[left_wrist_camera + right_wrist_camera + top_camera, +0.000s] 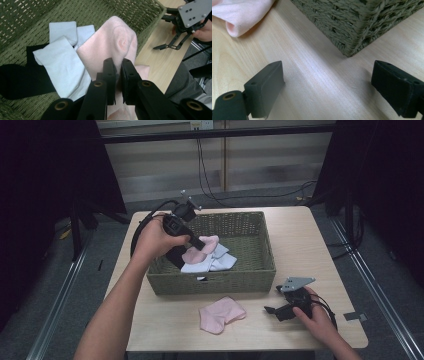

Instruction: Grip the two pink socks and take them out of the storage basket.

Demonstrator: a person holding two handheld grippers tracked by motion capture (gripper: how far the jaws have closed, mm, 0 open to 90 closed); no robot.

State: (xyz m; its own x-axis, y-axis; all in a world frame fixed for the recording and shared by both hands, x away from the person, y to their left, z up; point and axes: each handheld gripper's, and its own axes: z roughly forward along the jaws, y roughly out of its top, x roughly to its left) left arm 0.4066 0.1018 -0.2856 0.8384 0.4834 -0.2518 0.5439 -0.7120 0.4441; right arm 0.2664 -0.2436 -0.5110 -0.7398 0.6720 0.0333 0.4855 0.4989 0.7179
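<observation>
- Left gripper [117, 67] jaws pinched on pink sock [112, 42], which hangs over the basket [260, 270] interior.
- Second pink sock [220, 314] on table, left of right gripper [274, 310]; its jaws wide, empty, nearer.

Right gripper [328, 87] low over table [312, 82], jaws spread wide, nothing between pads. Basket [359, 22] corner ahead, resting on table between the jaw lines. Pink sock [239, 15] at upper left, flat on table, apart from basket.
</observation>
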